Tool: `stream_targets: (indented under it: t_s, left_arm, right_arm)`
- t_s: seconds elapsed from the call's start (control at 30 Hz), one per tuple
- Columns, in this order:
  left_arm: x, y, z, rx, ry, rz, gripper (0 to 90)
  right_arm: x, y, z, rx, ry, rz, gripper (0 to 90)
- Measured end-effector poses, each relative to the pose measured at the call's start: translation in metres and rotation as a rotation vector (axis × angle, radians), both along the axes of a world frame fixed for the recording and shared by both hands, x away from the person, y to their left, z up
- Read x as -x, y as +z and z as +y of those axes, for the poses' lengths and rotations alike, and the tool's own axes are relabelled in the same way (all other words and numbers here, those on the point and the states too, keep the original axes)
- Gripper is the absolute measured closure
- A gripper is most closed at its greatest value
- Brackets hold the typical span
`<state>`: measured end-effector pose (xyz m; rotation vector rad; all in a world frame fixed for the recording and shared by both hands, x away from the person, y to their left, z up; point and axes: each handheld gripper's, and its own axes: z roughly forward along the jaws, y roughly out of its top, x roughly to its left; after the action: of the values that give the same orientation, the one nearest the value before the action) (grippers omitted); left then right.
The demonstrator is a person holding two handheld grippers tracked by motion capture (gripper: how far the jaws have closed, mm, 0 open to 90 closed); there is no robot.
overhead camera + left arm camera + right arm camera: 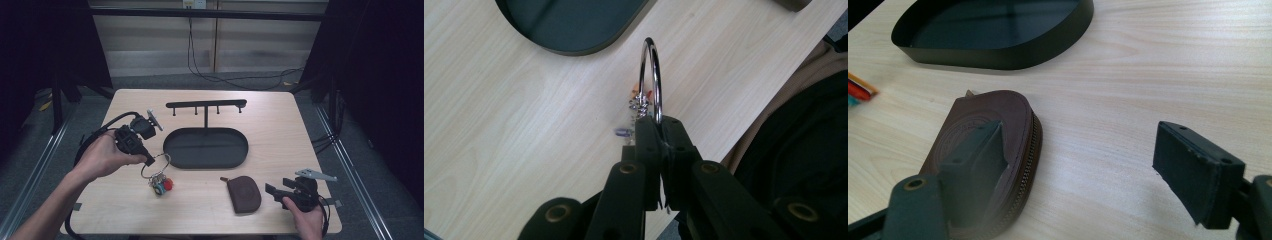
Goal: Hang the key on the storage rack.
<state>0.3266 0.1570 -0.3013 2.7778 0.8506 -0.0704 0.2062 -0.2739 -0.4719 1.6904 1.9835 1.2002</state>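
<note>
A silver key ring (156,164) with small keys and a red and a blue charm (161,185) hangs just above the table, left of centre. My left gripper (148,160) is shut on the ring's edge. In the left gripper view the ring (651,70) stands up from the closed jaw tips (658,126), and the keys (638,102) dangle below it. A brown zipped pouch (244,194) lies near the front edge. My right gripper (274,190) stands open just right of it. In the right gripper view the pouch (1015,117) lies behind the left finger (973,155).
A black oval tray (172,150) with a post and a hook bar (206,104) stands mid-table; its rim (998,57) lies beyond the pouch. Cables trail from both grippers. The table's front edge is close to the right hand. Dark curtains flank the table.
</note>
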Motion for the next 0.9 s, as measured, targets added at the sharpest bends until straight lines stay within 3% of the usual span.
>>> stream_targets:
  t_s: [0.37, 0.57, 0.9]
  left_arm:
    - [-0.01, 0.028, -0.003, 0.031, 0.019, -0.007, 87.9]
    - [-0.015, 0.035, -0.009, 0.027, 0.02, -0.006, 87.9]
    - [-0.034, 0.042, -0.023, 0.017, 0.018, 0.029, 87.8]
  right_arm:
    - [0.0, 0.0, 0.0, 0.001, 0.002, -0.001, 20.6]
    - [0.001, 0.001, 0.0, 0.0, 0.002, -0.01, 19.3]
    - [0.003, 0.002, 0.0, 0.015, 0.0, -0.022, 17.9]
